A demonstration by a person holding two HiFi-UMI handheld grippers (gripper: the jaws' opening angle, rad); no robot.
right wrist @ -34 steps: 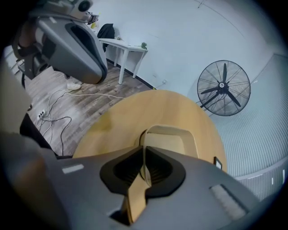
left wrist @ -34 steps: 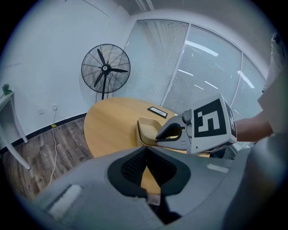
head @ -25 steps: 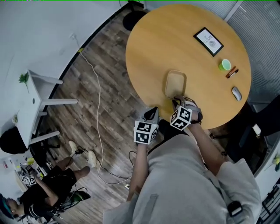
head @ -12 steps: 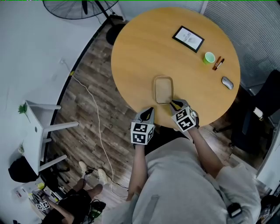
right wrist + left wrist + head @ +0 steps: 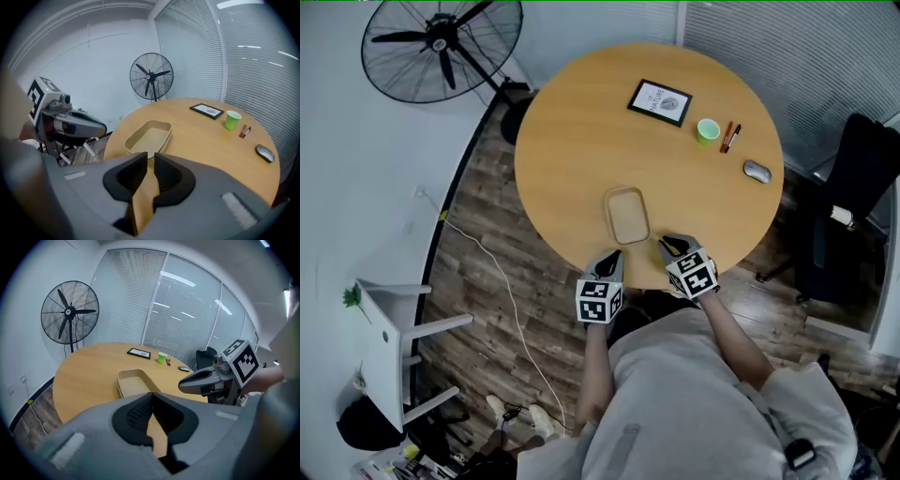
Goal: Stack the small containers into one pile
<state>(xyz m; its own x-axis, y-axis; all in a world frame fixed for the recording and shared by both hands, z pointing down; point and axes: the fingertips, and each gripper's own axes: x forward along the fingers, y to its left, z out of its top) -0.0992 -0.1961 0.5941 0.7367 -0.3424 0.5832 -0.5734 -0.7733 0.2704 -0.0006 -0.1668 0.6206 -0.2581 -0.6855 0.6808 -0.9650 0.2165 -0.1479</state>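
Observation:
A beige, shallow container [image 5: 626,216] rests on the round wooden table [image 5: 581,131], near its front edge. In the right gripper view [image 5: 147,136] a second rim shows under it, so it is nested in another. My left gripper [image 5: 614,255] hovers just in front of it at the table's edge; its jaws [image 5: 151,394] meet at the tips and hold nothing. Just right of the container's near end, my right gripper [image 5: 664,244] has been closing, and a narrow gap still shows between its jaws [image 5: 150,154]. Nothing is between them.
At the table's far side lie a framed picture [image 5: 660,101], a green cup [image 5: 707,130], two pens [image 5: 729,137] and a mouse [image 5: 757,171]. A standing fan [image 5: 441,47] is at the back left, a black chair [image 5: 853,206] at the right, and a white side table [image 5: 384,347] on the floor at the left.
Both grippers have drawn back from the container's near end towards the table's edge. The right one has rolled and its jaws have narrowed. The head view has swung, bringing the fan into sight.

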